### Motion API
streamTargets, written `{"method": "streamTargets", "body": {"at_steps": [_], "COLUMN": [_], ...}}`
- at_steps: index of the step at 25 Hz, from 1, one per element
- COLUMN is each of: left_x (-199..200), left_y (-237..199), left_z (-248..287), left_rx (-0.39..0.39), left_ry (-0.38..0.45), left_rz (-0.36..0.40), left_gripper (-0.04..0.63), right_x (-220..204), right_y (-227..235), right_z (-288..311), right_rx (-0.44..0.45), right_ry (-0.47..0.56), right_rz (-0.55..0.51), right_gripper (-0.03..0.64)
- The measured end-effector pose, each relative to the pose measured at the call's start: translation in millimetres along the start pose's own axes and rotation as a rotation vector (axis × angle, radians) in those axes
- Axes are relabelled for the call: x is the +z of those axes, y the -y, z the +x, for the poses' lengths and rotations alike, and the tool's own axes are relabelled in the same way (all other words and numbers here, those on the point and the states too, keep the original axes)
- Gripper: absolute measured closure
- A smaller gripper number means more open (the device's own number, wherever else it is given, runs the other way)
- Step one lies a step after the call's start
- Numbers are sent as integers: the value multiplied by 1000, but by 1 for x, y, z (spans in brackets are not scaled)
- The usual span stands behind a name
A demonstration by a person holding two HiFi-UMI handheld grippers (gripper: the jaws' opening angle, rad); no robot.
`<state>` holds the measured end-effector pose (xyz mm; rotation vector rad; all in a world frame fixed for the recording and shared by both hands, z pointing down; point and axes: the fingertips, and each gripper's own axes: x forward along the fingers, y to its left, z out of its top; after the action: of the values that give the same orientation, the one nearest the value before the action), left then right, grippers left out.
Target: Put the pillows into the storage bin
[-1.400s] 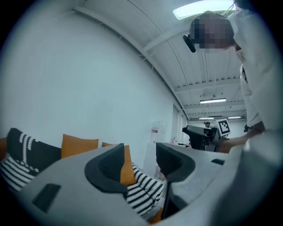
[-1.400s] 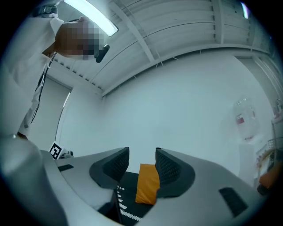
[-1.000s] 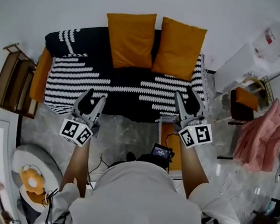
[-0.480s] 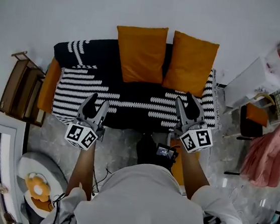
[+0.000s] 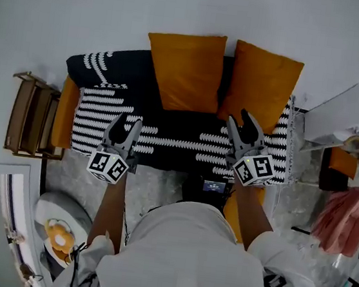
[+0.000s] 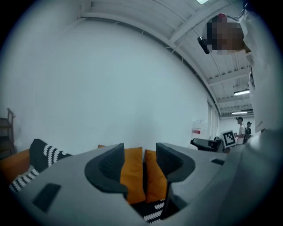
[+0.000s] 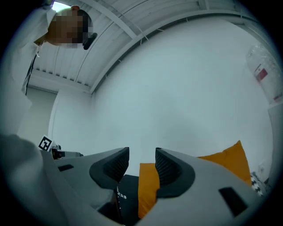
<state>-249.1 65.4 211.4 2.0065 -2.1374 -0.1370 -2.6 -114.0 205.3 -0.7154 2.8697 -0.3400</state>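
Two orange pillows, the left pillow [image 5: 185, 69] and the right pillow [image 5: 263, 85], lean side by side against the white wall at the back of a couch [image 5: 62, 118]. Both stand on the one black-and-white striped blanket [image 5: 167, 135] spread over it.

The left gripper [image 5: 130, 119] and right gripper [image 5: 239, 116] are held over the blanket's front edge, short of the pillows. Each has its jaws spread with nothing between them; both gripper views show only the pillows farther off through the gap.

Each gripper carries one cube printed with black-and-white square markers: the left cube [image 5: 108, 166] and the right cube [image 5: 254, 170].

The only writing is one red-and-white label [image 7: 261, 74] high on the wall in the right gripper view – its print is too small to read

One wooden rack [image 5: 30, 115] stands left of the couch, and one pink cloth [image 5: 352, 216] hangs at the far right
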Motion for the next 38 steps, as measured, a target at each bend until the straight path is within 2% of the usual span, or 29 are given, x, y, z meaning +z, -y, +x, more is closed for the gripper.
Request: {"method": "streamTargets", "body": {"at_steps": [6,11,15,18,24,31,35,38], "left_x": [-14,-39,-63,-86,-150,-243,-297,-322], "left_y": [-54,-96,-127,-157,-211,-270,-284,-291], "left_z": [68,111,140,156,194,245,278,304], "left_rx": [72,135,152,162,149,90,45,24], "left_ry": [-53,-109,-156,-191,-248,-357,-424,-439], "left_rz": [-75,-97,-102,-121,-150,-175,-182,-197], "left_gripper": [364,347,333,325,319,294,284,273], "right_x": [-37,-61,-97,-128,-204,-304,-355,-374], "right_y": [53,93,116,126,156,195,224,242], "right_z": [77,115,135,159,192,225,234,240], "right_rx": [38,25,7,14,-49,-106,-125,-125], "right_ry": [-77,-103,-163,-206,-283,-378,-435,-447], "right_rz": [52,71,123,118,162,134,129,121], "right_gripper": [402,390,380,377,355,337,331,319]}}
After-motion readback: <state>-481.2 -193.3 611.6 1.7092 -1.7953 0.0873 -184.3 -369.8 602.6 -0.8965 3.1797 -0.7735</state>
